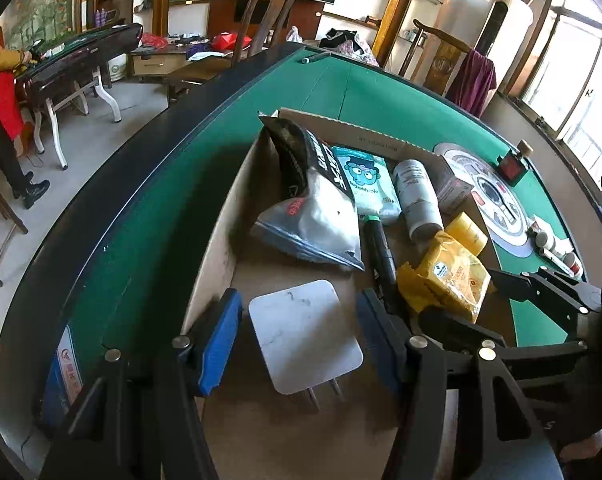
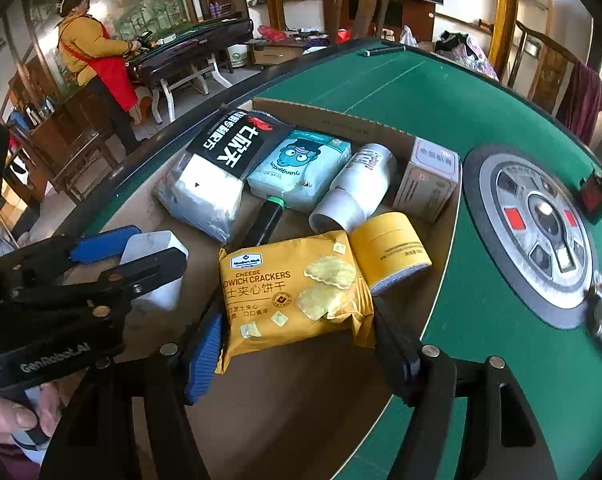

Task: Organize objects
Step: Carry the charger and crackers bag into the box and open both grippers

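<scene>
A shallow cardboard box (image 1: 217, 240) (image 2: 333, 120) lies on the green table. In it lie a black-and-white snack bag (image 1: 317, 200) (image 2: 221, 164), a light-blue tissue pack (image 1: 367, 182) (image 2: 297, 164), a white bottle (image 1: 417, 196) (image 2: 357, 188), a black marker (image 1: 381, 248) (image 2: 267, 216), a yellow roll (image 1: 467, 232) (image 2: 389, 252) and a small carton (image 2: 429, 184). My left gripper (image 1: 301, 340) is open around a white plug adapter (image 1: 305, 332) (image 2: 153, 248). My right gripper (image 2: 297, 344) is open around a yellow cracker pack (image 2: 293, 292) (image 1: 449, 280).
The table's round centre console (image 2: 537, 232) (image 1: 493, 200) lies to the right of the box, with small items near it. Wooden chairs (image 1: 269, 8) stand behind the table. A person in a red apron (image 2: 97, 56) stands at another table at the far left.
</scene>
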`<state>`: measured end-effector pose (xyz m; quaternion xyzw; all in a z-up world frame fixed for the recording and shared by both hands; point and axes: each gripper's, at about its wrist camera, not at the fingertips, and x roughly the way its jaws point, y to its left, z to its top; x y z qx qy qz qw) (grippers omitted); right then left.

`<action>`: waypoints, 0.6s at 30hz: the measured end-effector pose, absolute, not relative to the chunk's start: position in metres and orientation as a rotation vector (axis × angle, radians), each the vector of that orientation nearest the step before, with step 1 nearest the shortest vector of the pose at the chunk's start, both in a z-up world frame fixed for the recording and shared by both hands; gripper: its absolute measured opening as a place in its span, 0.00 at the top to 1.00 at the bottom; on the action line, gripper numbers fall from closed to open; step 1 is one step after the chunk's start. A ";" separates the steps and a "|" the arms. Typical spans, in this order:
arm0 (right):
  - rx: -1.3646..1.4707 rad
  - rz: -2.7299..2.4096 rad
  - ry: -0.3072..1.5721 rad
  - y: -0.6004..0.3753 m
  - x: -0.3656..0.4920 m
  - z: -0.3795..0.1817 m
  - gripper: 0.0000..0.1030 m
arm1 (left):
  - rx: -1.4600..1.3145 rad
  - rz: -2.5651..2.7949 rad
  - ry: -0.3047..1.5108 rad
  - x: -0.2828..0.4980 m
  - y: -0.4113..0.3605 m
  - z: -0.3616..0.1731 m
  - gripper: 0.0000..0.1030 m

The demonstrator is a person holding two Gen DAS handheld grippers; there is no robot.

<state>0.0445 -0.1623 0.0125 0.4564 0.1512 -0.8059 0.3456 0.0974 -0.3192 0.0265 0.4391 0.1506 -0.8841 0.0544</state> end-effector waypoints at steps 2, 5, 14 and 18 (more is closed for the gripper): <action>1.167 -2.099 0.402 -0.162 0.043 0.013 0.24 | 1.330 -2.714 0.541 0.098 -0.323 0.028 0.33; 1.149 -2.101 0.466 -0.169 0.049 0.012 0.20 | 1.319 -2.714 0.614 0.101 -0.327 0.031 0.30; 1.076 -2.130 0.415 -0.137 0.060 0.039 0.13 | 1.205 -2.717 0.701 0.122 -0.335 0.052 0.21; 1.069 -2.171 0.277 -0.097 0.052 0.055 0.11 | 1.187 -2.725 0.764 0.133 -0.332 0.061 0.19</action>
